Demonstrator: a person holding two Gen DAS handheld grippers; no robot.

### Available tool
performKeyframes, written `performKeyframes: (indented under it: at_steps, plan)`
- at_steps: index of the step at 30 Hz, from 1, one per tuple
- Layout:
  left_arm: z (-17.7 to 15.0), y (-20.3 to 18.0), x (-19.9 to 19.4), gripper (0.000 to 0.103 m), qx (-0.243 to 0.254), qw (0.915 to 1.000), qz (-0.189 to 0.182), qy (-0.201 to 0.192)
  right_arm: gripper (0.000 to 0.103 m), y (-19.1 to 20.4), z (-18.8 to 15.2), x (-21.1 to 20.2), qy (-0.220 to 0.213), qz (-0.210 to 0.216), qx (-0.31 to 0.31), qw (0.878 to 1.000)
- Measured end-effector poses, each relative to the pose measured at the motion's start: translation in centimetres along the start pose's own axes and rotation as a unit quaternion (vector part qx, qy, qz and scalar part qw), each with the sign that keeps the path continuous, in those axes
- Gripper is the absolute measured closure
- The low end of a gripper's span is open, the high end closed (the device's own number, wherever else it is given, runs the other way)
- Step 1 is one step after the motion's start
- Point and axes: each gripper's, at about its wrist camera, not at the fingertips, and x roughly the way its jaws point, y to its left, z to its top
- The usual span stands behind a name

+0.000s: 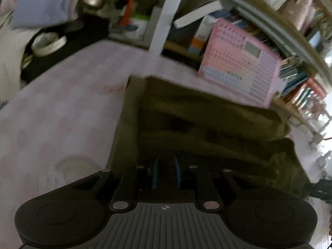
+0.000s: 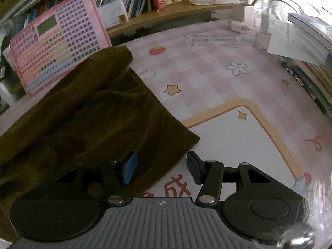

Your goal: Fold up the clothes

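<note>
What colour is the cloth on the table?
Dark olive-brown, plain with no pattern. The cloth shows best in the right wrist view.

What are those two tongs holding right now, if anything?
Nothing, it seems. The right tongs stand open over the brown cloth's near corner. The left tongs show a narrow empty gap above the cloth.

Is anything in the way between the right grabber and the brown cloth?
Nothing visible. The right gripper hangs open right at the corner of the olive-brown cloth. Its left pad is already over the cloth and the other is over the bare pink mat. The pink board stands behind the cloth.
</note>
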Motion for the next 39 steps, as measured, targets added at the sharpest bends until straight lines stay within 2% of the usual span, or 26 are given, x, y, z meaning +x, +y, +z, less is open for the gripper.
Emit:
performKeyframes:
  at_steps: [4,6,9,10,11,13,21,25,32,36,39]
  plan:
    - [-1.7,-0.1,-0.4,0.085,-0.027,0.9994,0.023,0.0,0.053,0.4,-0.3,0.2,-0.001,0.003,-0.043,0.999]
    - [-2.0,0.0,-0.2,0.085,-0.03,0.9991,0.03,-0.001,0.058,0.9,-0.7,0.2,-0.006,0.003,-0.084,0.996]
    - [-2.3,-0.1,-0.1,0.085,-0.034,0.9986,0.041,-0.001,0.076,1.4,-1.4,0.2,-0.015,0.015,-0.145,0.989]
    - [-2.2,-0.2,0.0,0.085,-0.034,0.9984,0.045,0.0,0.087,1.4,-1.5,0.1,-0.016,0.029,-0.155,0.987]
    - [-2.1,-0.4,0.0,0.085,-0.034,0.9982,0.05,0.001,0.095,1.4,-1.6,0.1,-0.016,0.04,-0.161,0.986]
    - [-2.0,-0.5,0.1,0.085,-0.034,0.9978,0.056,0.003,0.098,1.2,-1.7,-0.1,-0.013,0.05,-0.158,0.986]
    - [-1.8,0.4,0.1,0.085,-0.044,0.9983,0.036,0.012,0.099,-1.5,-4.5,-3.2,-0.012,0.061,-0.081,0.995]
    - [-1.7,1.1,0.0,0.085,-0.041,0.9988,0.019,0.019,0.099,-2.2,-7.0,-4.9,-0.005,0.049,-0.046,0.998]
    - [-1.7,2.1,-0.2,0.085,-0.026,0.9992,-0.011,0.029,0.099,-1.3,-9.3,-6.7,-0.014,0.017,-0.033,0.999]
    - [-1.6,2.2,-0.5,0.085,-0.019,0.9978,-0.035,0.053,0.1,-1.2,-9.7,-8.5,-0.041,-0.007,-0.021,0.999]
    - [-2.1,1.3,-0.9,0.085,0.011,0.9962,-0.051,0.069,0.1,-0.4,-9.5,-11.1,-0.098,-0.041,-0.037,0.994]
